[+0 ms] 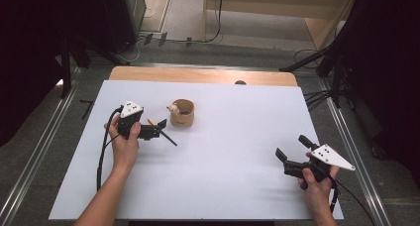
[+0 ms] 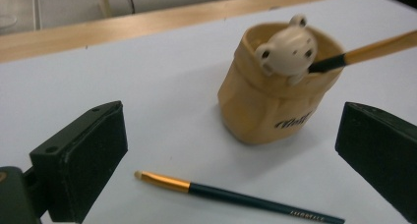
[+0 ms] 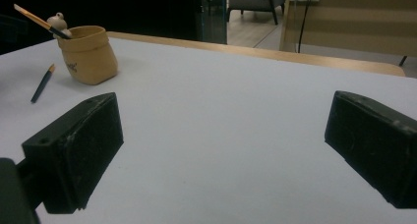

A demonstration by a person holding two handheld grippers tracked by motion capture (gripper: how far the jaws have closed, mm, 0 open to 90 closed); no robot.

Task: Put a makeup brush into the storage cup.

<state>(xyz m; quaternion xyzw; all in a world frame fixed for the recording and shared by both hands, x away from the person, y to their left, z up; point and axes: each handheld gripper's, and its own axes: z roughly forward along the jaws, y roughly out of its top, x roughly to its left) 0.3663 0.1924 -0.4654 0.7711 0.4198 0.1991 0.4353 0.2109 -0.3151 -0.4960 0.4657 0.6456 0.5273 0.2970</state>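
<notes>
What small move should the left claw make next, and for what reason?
Probably lower the left claw onto the brush on the table and shut on its dark handle. The jaws stand open and hold nothing, the brush lies flat between them near the holder, and another brush already leans inside it.

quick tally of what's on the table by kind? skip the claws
Makeup brushes: 2, one lying on the sheet, one standing in the holder
Tan bear holder: 1
Total: 3
</notes>
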